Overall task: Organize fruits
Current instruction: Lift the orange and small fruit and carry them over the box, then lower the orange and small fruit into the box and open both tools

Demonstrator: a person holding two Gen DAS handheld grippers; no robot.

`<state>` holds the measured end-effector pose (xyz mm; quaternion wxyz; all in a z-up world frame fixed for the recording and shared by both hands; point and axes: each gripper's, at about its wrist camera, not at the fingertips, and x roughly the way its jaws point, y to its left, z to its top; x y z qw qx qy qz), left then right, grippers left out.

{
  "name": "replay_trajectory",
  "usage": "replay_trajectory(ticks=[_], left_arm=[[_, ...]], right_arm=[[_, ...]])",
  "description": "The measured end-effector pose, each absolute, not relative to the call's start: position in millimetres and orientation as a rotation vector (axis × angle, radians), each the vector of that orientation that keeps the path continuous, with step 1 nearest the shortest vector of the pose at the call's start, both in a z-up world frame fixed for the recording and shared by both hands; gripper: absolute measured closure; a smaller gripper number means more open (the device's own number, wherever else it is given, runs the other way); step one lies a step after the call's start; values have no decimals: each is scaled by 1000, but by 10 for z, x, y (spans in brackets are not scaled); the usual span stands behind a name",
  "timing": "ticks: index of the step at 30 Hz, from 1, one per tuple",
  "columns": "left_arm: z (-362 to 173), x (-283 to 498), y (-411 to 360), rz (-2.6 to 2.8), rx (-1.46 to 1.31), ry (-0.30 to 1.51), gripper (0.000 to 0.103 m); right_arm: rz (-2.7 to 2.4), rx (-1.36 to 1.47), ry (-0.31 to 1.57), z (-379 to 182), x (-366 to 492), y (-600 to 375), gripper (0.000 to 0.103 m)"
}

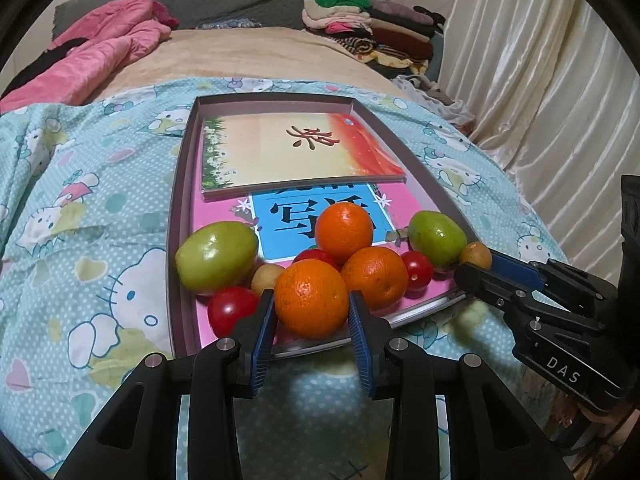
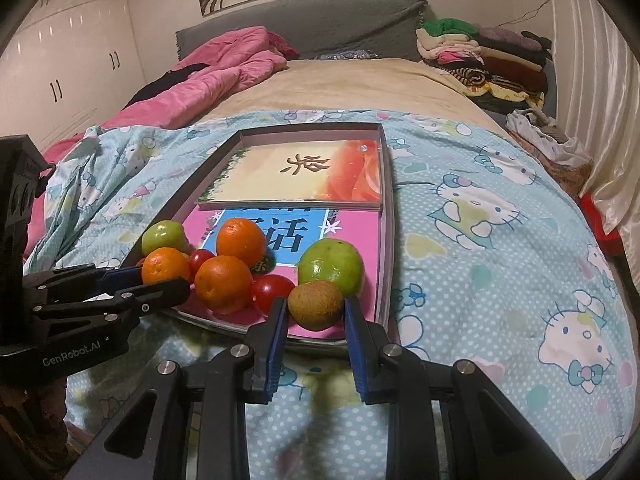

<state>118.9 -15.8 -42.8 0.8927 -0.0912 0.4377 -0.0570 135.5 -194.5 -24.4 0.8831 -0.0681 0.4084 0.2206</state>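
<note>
L gripper (image 1: 312, 312) is clamped on front orange (image 1: 311, 298), R gripper (image 2: 316, 312) on brown fruit (image 2: 316, 304); packed pile w/ cherry tomatoes (image 1: 233, 309) could be nudged and rolled off tray (image 1: 182, 184) edge if lifted fast.

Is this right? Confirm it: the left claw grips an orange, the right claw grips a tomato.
Wrong on the right claw: the right wrist view shows it gripping a brown fruit, not a tomato. The left claw does grip an orange.
</note>
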Motion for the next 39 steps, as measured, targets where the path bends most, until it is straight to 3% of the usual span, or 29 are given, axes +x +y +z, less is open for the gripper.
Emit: replay_trajectory(ticks=[20, 30, 39], left_arm=[[-439, 1202, -156, -122, -195, 912, 66], [-437, 1203, -154, -121, -196, 913, 66], [-435, 1203, -150, -122, -197, 914, 66]], right_arm=[[453, -142, 849, -243, 1357, -1940, 73], [435, -131, 832, -210, 1363, -1995, 65], [414, -127, 803, -151, 1346, -2014, 46]])
